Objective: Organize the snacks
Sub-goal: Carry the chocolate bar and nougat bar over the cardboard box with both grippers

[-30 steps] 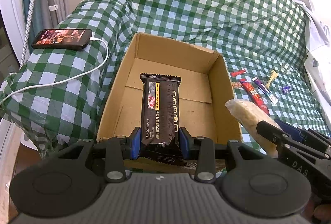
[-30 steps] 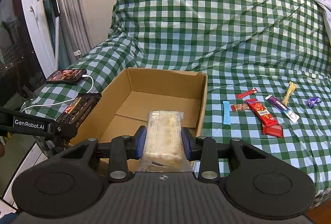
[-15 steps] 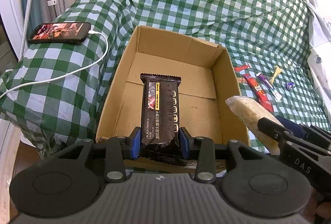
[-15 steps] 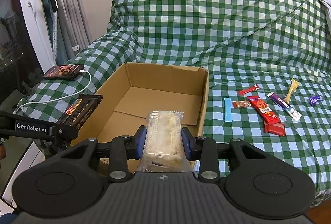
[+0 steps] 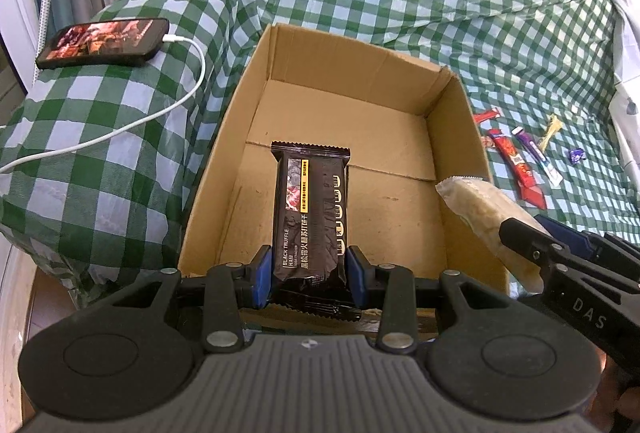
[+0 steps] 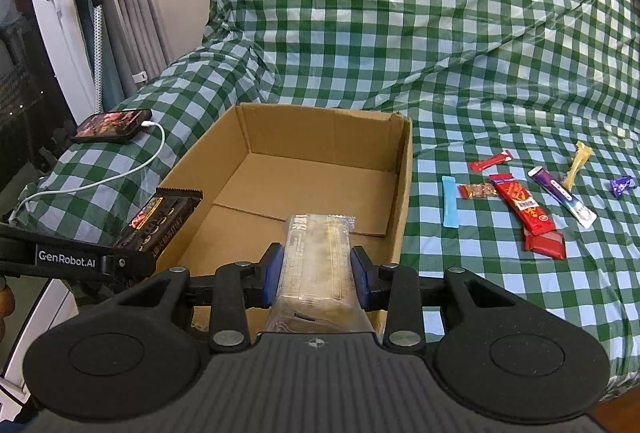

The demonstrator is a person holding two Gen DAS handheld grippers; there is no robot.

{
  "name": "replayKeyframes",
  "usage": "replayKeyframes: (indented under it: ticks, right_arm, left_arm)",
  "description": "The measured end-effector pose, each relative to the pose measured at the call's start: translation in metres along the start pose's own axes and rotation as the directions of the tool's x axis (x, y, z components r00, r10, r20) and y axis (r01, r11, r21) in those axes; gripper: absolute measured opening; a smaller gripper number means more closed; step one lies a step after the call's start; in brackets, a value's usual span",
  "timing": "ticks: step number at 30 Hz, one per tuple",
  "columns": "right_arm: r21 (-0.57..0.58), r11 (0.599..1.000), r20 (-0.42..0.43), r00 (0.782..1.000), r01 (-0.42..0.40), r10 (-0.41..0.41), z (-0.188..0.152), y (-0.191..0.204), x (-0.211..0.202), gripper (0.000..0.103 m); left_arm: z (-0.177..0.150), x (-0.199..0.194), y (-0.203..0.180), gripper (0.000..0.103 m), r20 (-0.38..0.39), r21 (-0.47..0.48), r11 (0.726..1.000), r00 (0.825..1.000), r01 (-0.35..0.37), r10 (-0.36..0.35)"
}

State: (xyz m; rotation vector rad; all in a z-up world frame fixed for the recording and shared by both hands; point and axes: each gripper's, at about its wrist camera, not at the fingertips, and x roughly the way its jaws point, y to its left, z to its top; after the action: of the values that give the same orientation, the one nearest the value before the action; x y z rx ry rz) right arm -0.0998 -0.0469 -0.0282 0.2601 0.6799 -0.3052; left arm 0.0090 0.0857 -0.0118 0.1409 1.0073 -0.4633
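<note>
An open cardboard box [image 5: 452, 121] [image 6: 404, 169] sits on a bed under a green checked cover, with nothing lying inside. My left gripper [image 5: 310, 277] is shut on a black snack pack [image 5: 310, 209], held over the box's near left part; the same pack [image 6: 160, 225] shows at the left of the right wrist view. My right gripper [image 6: 316, 279] is shut on a clear pack of pale crackers [image 6: 316, 257], held above the box's near edge. That pack [image 5: 480, 217] pokes over the box's right wall in the left wrist view.
Several small wrapped snacks lie on the cover right of the box, among them a red bar [image 6: 524, 209], a blue stick [image 6: 449, 201] and a purple-white stick [image 6: 560, 195]. A phone [image 5: 104, 43] on a white cable lies left of the box. White cloth [image 5: 624, 45] sits far right.
Both grippers have come closer to the box and lower, each still holding its pack. The box looks larger in both views.
</note>
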Motion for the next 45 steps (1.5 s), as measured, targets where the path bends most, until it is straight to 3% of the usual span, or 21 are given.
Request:
replayKeyframes:
  ticks: [24,45]
  right_arm:
    - [0.009,1.0,-0.074,0.997,-0.002,0.003,0.017,-0.01,0.075,0.038]
    - [0.017,1.0,-0.096,0.995,0.005,-0.003,0.027,-0.014,0.11,0.038]
  left_arm:
    - [0.029,0.067,-0.004,0.043,-0.089,0.009,0.999,0.995,-0.034,0.035]
    - [0.044,0.093,-0.005,0.043,-0.109,0.019,0.998,0.992,-0.063,0.064]
